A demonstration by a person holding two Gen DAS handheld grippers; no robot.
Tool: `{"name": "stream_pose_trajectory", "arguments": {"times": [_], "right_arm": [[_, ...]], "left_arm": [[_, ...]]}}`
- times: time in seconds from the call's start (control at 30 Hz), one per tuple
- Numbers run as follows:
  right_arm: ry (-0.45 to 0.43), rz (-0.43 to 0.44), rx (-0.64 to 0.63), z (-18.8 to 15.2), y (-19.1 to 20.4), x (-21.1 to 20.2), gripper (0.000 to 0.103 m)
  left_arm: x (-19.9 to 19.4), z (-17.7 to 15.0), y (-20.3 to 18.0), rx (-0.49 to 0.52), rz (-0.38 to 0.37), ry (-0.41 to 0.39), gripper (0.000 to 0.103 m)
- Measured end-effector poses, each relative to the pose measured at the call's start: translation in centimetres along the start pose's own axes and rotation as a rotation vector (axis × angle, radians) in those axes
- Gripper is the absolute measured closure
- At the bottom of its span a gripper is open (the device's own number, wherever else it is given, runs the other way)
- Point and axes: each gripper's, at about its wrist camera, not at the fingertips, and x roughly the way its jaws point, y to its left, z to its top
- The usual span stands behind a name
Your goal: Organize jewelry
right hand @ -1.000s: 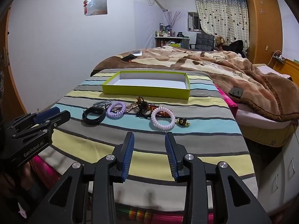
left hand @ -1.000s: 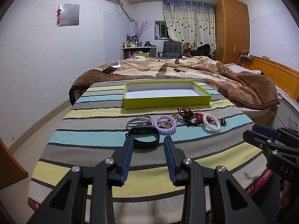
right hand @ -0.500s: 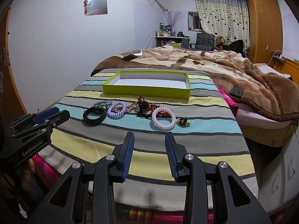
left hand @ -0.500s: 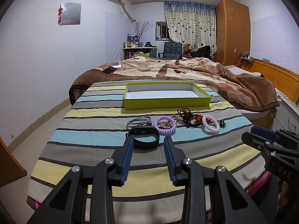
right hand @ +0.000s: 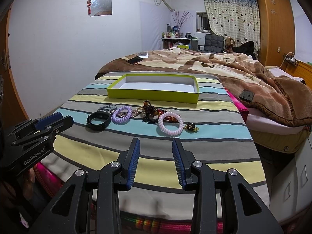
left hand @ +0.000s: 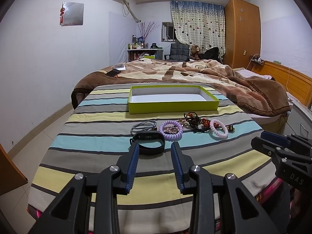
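Striped cloth [left hand: 101, 140] bare before jewelry [left hand: 193, 120] — both tongs parted

We see a brown patterned fleece blanket [left hand: 195, 74] with a dark flat phone [left hand: 113, 72] lying on it, a tall orange wooden wardrobe [left hand: 241, 33], and a heart-print curtain [left hand: 197, 25].

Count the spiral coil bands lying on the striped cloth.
2: a purple coil band right of the black wristband, and a pink coil band further right, beside the bead cluster, which may hide more.
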Motion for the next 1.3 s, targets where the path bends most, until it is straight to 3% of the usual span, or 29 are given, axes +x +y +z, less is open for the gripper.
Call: {"name": "stream_pose_trajectory", "arguments": {"times": [1.3], "right_arm": [[0.003,0.000,-0.001,0.08,-0.03,-0.04,0.068]], "left_arm": [[0.01,-0.04,0.16,-0.004,-0.001,0.007,0.068]]}}
